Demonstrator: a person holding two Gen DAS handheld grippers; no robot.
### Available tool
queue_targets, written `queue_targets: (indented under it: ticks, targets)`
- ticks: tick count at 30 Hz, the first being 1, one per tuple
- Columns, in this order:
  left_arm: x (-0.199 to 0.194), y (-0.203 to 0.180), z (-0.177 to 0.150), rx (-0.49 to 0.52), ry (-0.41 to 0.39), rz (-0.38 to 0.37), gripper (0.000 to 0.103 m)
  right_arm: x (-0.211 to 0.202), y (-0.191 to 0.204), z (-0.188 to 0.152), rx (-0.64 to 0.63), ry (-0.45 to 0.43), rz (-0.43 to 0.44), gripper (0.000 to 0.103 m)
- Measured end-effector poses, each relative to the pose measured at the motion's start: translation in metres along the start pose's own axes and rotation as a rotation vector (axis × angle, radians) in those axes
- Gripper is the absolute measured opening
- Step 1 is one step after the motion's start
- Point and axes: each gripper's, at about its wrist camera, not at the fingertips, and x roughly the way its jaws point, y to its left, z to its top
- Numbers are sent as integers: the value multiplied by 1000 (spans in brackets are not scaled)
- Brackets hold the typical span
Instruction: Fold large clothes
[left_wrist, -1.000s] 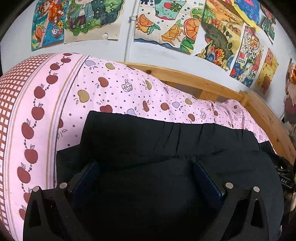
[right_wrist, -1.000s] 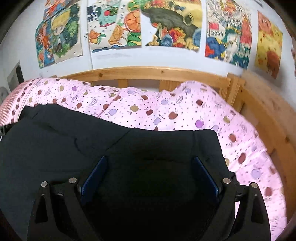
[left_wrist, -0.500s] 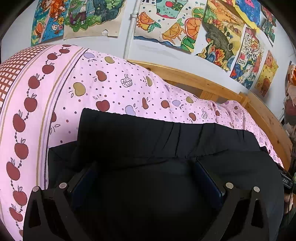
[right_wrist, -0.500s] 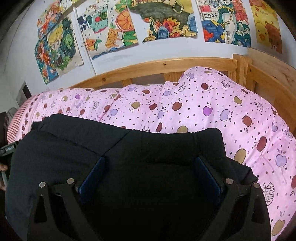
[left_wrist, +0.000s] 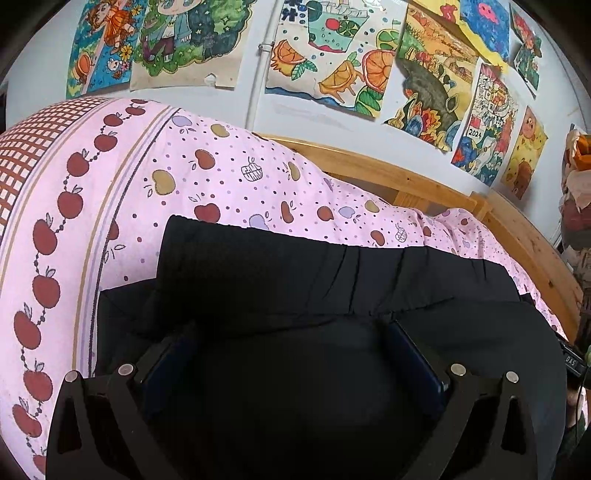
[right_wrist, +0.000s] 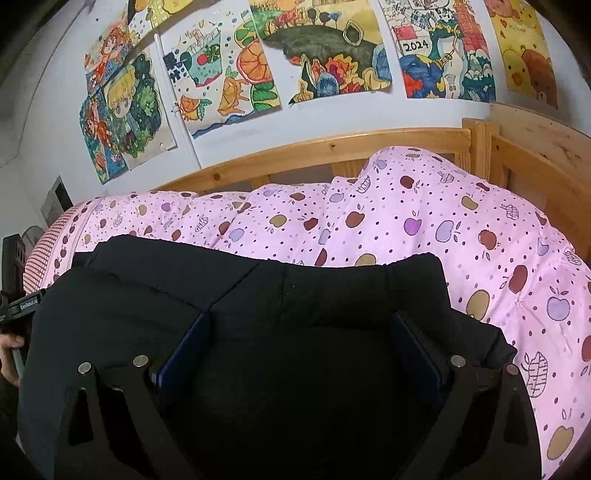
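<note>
Black garment (left_wrist: 332, 273) is lying on the pink duvet (left_wrist: 229, 177), near edge doubled over. Left gripper (left_wrist: 291, 354) & right gripper (right_wrist: 295, 347) jaws are standing wide, fabric between, prob. ungripped. You're smoothing: keep both level, press evenly.

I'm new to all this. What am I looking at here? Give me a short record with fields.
place: bed with a pink apple-print quilt and a wooden bed frame
garment: black garment, lying on the quilt, partly folded
left gripper: open, fingers wide apart over the black cloth
right gripper: open, fingers wide apart over the black cloth
grip: neither is seen pinching cloth
wall: colourful drawings taped up
person: part of a hand at the right wrist view's left edge
</note>
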Motion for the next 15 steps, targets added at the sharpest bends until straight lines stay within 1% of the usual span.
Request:
queue_targets:
  ticks: [6, 15]
  targets:
    - [0, 0, -1, 0, -3, 0, 103, -2, 2, -2, -12, -8, -17, 96]
    - [-3, 2, -3, 1, -20, -9, 103, -4, 1, -4, -7, -18, -10, 96]
